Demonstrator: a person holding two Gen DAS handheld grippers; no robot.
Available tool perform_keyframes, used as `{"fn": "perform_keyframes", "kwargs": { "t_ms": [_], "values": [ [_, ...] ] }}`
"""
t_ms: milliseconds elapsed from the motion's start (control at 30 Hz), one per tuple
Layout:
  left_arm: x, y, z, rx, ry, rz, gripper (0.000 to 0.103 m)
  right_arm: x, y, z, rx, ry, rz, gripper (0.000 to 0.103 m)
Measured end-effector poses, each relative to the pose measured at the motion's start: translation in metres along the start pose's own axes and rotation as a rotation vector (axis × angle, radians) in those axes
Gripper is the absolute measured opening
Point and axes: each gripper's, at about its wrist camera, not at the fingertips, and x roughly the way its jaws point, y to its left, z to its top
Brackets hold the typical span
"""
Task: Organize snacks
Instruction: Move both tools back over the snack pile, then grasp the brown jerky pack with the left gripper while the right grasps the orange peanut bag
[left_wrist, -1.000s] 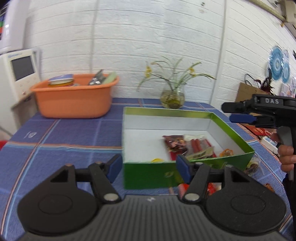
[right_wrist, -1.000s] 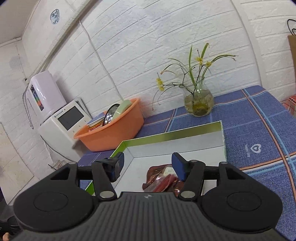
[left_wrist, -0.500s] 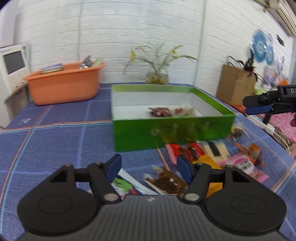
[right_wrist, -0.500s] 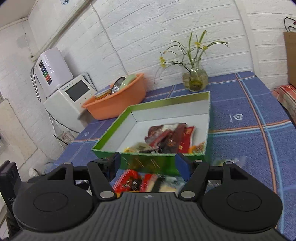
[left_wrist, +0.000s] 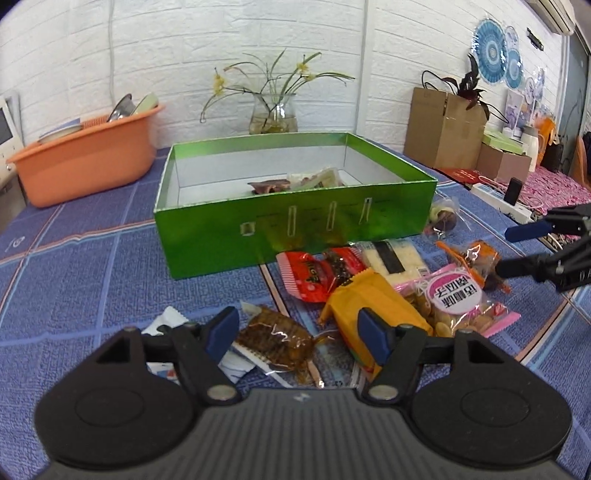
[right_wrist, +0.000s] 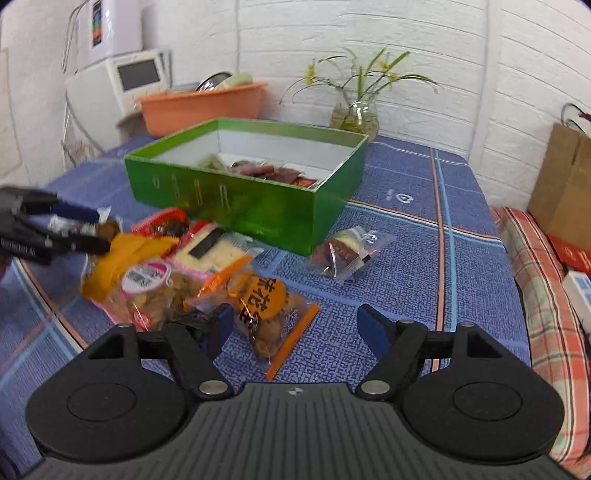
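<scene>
A green box (left_wrist: 288, 225) (right_wrist: 258, 206) with a few snack packets inside sits on the blue checked tablecloth. In front of it lies a pile of snacks: a red packet (left_wrist: 308, 275), an orange packet (left_wrist: 369, 299), a pink-labelled bag (left_wrist: 458, 299) (right_wrist: 147, 277) and a brown packet (left_wrist: 275, 339). My left gripper (left_wrist: 297, 334) is open, low over the brown packet. My right gripper (right_wrist: 295, 326) is open, just above an orange-labelled bag (right_wrist: 264, 306). A clear packet (right_wrist: 347, 253) lies alone by the box's corner.
An orange basin (left_wrist: 88, 162) with dishes stands at the back left, a glass vase with flowers (left_wrist: 273, 114) behind the box. Cardboard boxes (left_wrist: 443, 125) and a power strip (left_wrist: 506, 206) lie to the right. A white appliance (right_wrist: 125, 81) stands beyond the basin.
Both grippers have pulled back from over the box and dropped toward the snack pile in front of it. Both stay open and empty.
</scene>
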Motion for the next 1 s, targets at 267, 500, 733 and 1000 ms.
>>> {"fn": "perform_keyframes", "kwargs": {
  "t_ms": [267, 500, 733, 1000],
  "values": [
    [0.0, -0.008, 0.001, -0.096, 0.036, 0.0, 0.076, 0.027, 0.017, 0.0, -0.268, -0.009, 0.05, 0.103],
    [0.008, -0.008, -0.004, -0.095, 0.042, -0.019, 0.079, 0.036, 0.006, 0.003, -0.197, 0.013, 0.174, 0.103],
    [0.0, 0.023, -0.009, -0.28, 0.028, -0.136, 0.06, 0.019, 0.022, -0.009, -0.158, 0.012, 0.071, 0.103],
    [0.014, 0.043, -0.001, -0.503, 0.085, -0.133, 0.099, 0.001, 0.032, -0.023, -0.144, 0.025, 0.087, 0.103]
  ]
}}
